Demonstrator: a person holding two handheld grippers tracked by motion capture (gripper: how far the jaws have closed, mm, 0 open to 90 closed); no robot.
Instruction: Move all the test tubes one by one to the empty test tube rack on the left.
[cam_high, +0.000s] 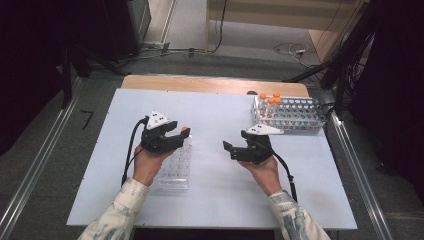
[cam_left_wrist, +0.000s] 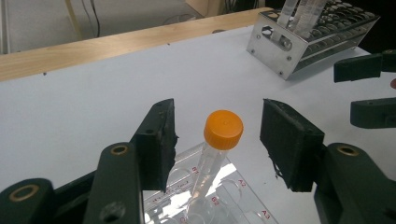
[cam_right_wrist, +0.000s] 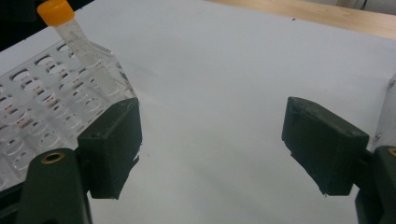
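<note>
The left claw (cam_left_wrist: 217, 140) is spread wide, with its two pads on both sides of the orange-capped tube (cam_left_wrist: 215, 149) but not touching it. The tube stands tilted in a corner hole of the clear rack (cam_left_wrist: 219, 200), which lies on the white desk (cam_high: 215, 125). The right claw (cam_high: 229, 148) is also spread and holds nothing; it hangs over bare desk between the clear rack and the metal rack (cam_high: 290, 114), where more capped tubes stand.

I think the main risk is the tilt. If the left claw moves sideways, one pad may push the cap and lever the tube against the hole, so the light rack can slide or lift. If it closes too high, on the cap only, the tube may slip or turn.
</note>
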